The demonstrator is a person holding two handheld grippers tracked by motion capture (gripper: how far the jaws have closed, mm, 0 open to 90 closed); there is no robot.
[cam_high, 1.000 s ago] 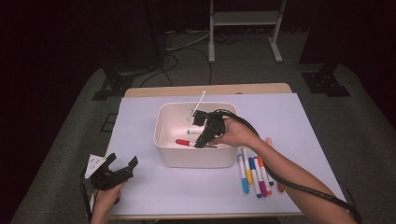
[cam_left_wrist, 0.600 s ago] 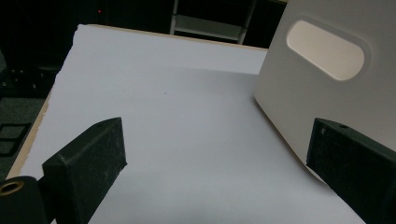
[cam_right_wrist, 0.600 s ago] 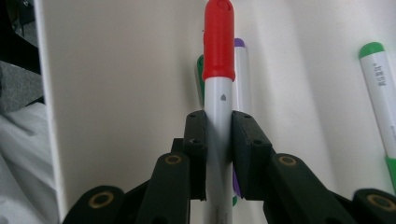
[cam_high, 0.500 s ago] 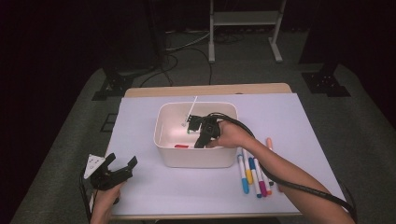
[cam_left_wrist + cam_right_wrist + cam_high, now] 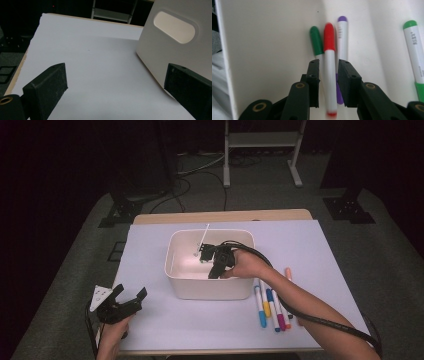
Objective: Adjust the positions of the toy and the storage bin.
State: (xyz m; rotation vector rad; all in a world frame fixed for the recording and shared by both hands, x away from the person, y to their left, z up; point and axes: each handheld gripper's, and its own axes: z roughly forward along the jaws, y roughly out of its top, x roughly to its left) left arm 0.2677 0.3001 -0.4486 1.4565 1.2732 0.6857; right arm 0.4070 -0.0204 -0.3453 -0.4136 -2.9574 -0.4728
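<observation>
My right gripper point(image 5: 212, 274) reaches down into the white bin point(image 5: 210, 287). In the right gripper view its jaws point(image 5: 329, 63) have just been opening. A red-capped marker point(image 5: 329, 37) lies between them with a thin gap on each side, blurred at its lower end. A green-capped marker point(image 5: 316, 41) and a purple-capped one point(image 5: 342, 32) lie against it on the bin floor. Another green marker point(image 5: 413, 47) lies farther right. My left gripper point(image 5: 131, 292) rests open at the table's front left, with nothing between its fingers point(image 5: 47, 87).
Several coloured markers point(image 5: 270, 307) lie in a row on the white table cover, right of the bin, under my right forearm. The bin's side wall with its handle recess point(image 5: 175, 27) stands close on the right in the left gripper view. The cover's left edge is near my left gripper.
My right gripper has shifted a little left and lower inside the bin with the red marker. The left gripper has stayed where it was.
</observation>
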